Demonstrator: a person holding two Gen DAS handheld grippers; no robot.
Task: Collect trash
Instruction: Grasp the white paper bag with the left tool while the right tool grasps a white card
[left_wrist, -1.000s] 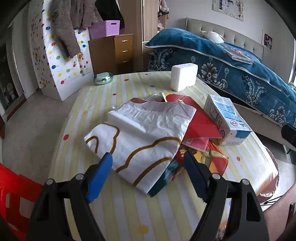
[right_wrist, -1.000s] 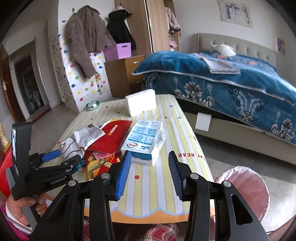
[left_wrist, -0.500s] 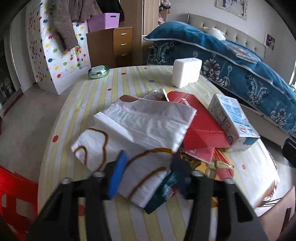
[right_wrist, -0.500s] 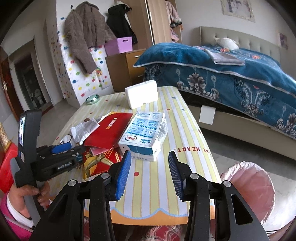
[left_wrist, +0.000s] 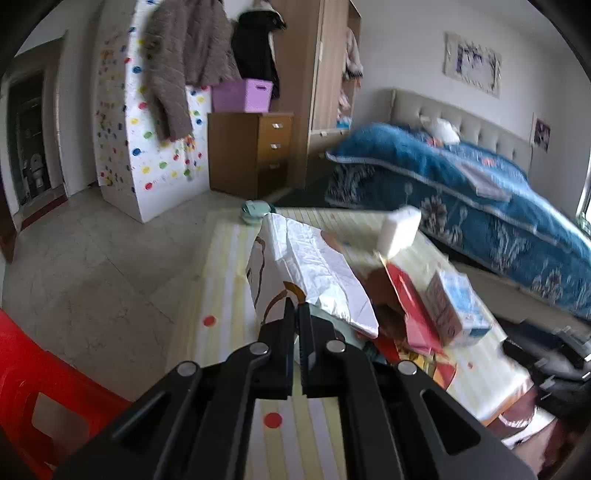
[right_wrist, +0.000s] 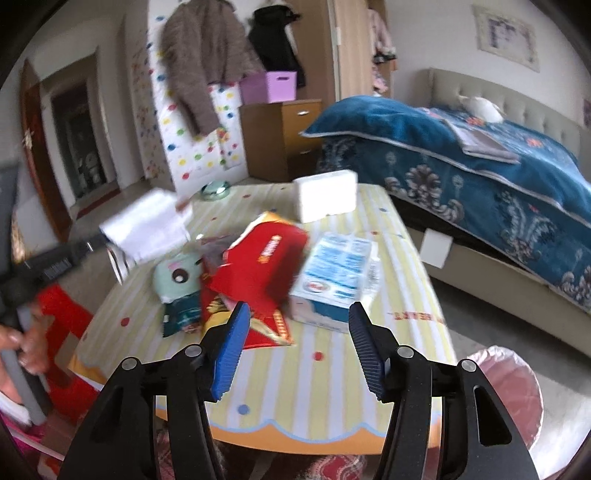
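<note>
Left wrist view
Left gripper (left_wrist: 295, 314): lower centre, clenched on the near edge of the white crinkled plastic bag with brown line print (left_wrist: 314, 266).
Bag: hangs lifted above the yellow-and-white striped, dotted tablecloth (left_wrist: 221, 280), centre of frame.
Other trash: red flat paper packet (left_wrist: 406, 299) and blue-and-white carton (left_wrist: 454, 306) lie right of centre, side by side.
White rectangular block (left_wrist: 399, 230): upper right of the table.

Right wrist view
Right gripper (right_wrist: 297, 336): lower centre, jaws opening, nothing between them.
Bag (right_wrist: 147, 225): left of centre, raised off the table by the left gripper (right_wrist: 103, 240).
Pile: red packet (right_wrist: 266, 262), carton (right_wrist: 334, 273), mint-green wrapper with a cartoon eye (right_wrist: 177, 280) at centre.
Pink-lined bin (right_wrist: 506, 391): lower right, on the floor.
Hand (right_wrist: 26, 343): left edge.
</note>
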